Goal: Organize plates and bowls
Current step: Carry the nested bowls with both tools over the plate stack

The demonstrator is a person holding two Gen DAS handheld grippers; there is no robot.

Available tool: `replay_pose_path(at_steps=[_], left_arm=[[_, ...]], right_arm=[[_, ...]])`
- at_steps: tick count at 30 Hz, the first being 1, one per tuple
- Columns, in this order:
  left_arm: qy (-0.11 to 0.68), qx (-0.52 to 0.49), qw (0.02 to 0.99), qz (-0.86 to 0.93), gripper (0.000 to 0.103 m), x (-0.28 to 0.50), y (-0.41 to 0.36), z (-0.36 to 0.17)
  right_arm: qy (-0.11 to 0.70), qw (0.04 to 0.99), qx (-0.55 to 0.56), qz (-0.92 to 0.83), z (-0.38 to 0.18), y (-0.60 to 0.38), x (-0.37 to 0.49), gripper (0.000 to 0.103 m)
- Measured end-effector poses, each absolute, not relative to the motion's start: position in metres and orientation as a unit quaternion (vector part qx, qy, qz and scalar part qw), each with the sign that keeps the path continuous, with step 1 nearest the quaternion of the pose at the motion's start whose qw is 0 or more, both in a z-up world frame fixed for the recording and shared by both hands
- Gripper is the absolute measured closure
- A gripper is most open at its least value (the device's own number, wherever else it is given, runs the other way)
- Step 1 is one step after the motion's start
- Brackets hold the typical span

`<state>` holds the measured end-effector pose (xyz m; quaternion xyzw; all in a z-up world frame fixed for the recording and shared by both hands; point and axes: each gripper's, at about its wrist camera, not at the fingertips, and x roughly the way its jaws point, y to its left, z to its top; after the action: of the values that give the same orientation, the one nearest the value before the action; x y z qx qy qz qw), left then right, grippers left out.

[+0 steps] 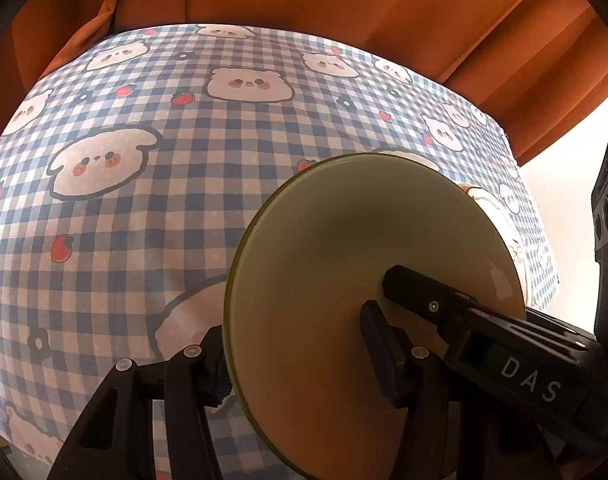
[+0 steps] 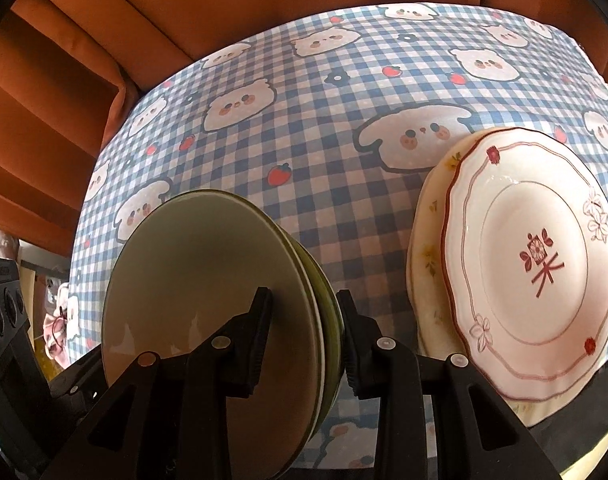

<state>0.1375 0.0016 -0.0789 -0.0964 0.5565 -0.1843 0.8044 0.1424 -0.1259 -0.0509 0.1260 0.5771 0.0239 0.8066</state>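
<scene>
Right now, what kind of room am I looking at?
Most likely a home dining spot: a table under a blue checked tablecloth printed with cartoon bears, orange curtains behind it, and crockery around, such as green plates and a pink flowered plate.

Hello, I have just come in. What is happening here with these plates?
A person is sorting dishes over a table with a checked bear tablecloth, holding a claw in each hand. Both claws grip the same stack of green plates by its rim: the right claw is closed across the stack, and the left claw clamps its edge from the other side. To the right, a white plate with a red pattern sits on another floral plate, untouched.
</scene>
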Motion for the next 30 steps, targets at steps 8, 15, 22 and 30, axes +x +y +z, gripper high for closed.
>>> replay_pose_path(at_steps=[8, 15, 22, 30], left_arm=[[0.538, -0.09, 0.815, -0.196, 0.047, 0.132, 0.006, -0.05], [0.52, -0.081, 0.825, -0.204, 0.047, 0.127, -0.001, -0.031], [0.5, -0.077, 0.842, -0.186, 0.047, 0.118, -0.016, -0.021], [0.495, -0.099, 0.849, -0.157, 0.047, 0.112, -0.052, -0.014]], right_arm=[[0.551, 0.823, 0.133, 0.014, -0.026, -0.12, 0.134, 0.068], [0.532, 0.835, 0.138, 0.008, -0.002, -0.123, 0.124, 0.068], [0.508, 0.849, 0.14, 0.025, 0.011, -0.136, 0.119, 0.068], [0.506, 0.852, 0.123, 0.06, 0.018, -0.17, 0.121, 0.067]])
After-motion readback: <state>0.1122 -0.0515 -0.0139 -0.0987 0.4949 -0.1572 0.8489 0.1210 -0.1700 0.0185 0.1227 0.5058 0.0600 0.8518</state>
